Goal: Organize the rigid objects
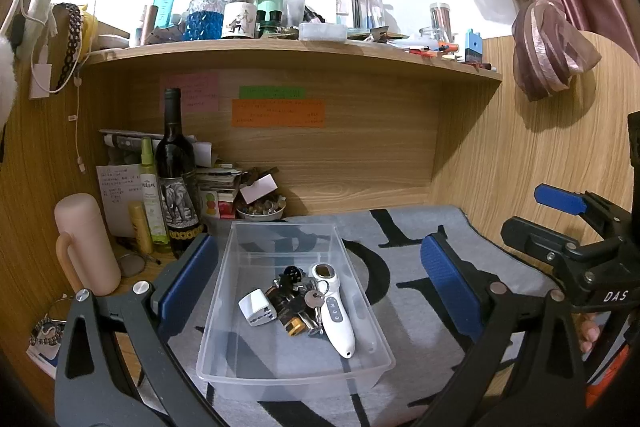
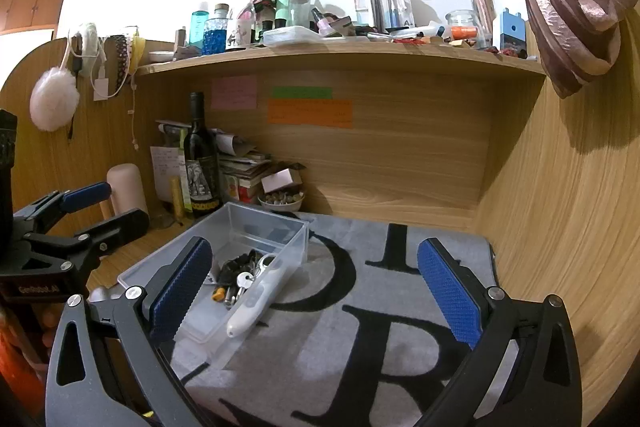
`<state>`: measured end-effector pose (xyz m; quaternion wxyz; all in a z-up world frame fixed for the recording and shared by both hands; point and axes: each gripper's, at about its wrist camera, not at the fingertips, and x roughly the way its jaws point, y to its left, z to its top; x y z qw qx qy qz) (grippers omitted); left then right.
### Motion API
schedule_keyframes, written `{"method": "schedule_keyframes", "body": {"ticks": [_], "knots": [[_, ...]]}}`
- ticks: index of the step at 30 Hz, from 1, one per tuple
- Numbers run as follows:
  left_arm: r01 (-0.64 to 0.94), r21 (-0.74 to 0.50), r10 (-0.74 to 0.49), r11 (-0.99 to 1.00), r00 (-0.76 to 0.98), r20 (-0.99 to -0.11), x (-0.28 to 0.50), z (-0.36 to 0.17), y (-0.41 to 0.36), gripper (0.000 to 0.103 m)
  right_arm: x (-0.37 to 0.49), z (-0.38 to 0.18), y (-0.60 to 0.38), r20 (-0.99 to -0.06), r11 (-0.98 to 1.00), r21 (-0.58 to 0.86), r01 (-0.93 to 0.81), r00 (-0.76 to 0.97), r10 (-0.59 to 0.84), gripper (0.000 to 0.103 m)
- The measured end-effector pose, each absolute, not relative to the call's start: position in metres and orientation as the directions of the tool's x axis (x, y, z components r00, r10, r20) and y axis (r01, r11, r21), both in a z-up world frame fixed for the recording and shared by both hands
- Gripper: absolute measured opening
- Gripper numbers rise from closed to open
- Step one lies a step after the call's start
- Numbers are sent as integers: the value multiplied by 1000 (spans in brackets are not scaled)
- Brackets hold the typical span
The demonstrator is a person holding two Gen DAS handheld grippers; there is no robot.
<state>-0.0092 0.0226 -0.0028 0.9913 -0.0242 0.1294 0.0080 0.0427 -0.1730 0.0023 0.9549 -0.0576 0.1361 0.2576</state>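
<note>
Currently idle over clear bin [image 1: 280, 239] on grey lettered mat [image 1: 420, 267], both grippers spread wide, nothing held.
Left gripper [image 1: 320, 287] straddling bin; right gripper [image 2: 316, 291] just right of bin, over mat. Inside bin, centre: white handheld device [image 1: 334, 307], white plug adapter [image 1: 258, 313], black-and-gold metal part [image 1: 288, 299], keys [image 1: 314, 297], all touching in one pile.

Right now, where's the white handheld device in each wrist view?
Left wrist: white handheld device lies in the clear plastic bin, right of centre, beside the keys.
Right wrist: white handheld device sits lower left of centre, in the same bin.
Shared landmark: wine bottle behind the bin.
</note>
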Motion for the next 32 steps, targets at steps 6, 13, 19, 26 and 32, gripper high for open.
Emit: {"method": "schedule_keyframes", "body": {"ticks": [6, 13, 19, 26, 32], "knots": [[-18, -44, 6, 999, 965, -262, -6, -4, 23, 103, 43, 2, -171, -291, 859, -46, -509, 830, 476, 103], [9, -63, -26, 998, 962, -273, 0, -7, 29, 103, 44, 1, -171, -293, 857, -49, -513, 828, 479, 103], [25, -65, -42, 998, 960, -276, -1, -9, 28, 103, 45, 0, -169, -297, 857, -45, -513, 826, 479, 103], [34, -65, -51, 997, 957, -285, 2, -11, 29, 103, 50, -2, -167, -308, 852, -43, -521, 819, 485, 103], [45, -64, -62, 997, 952, -299, 8, -12, 30, 103, 55, -4, -169, -315, 849, -38, -527, 813, 490, 103]]}}
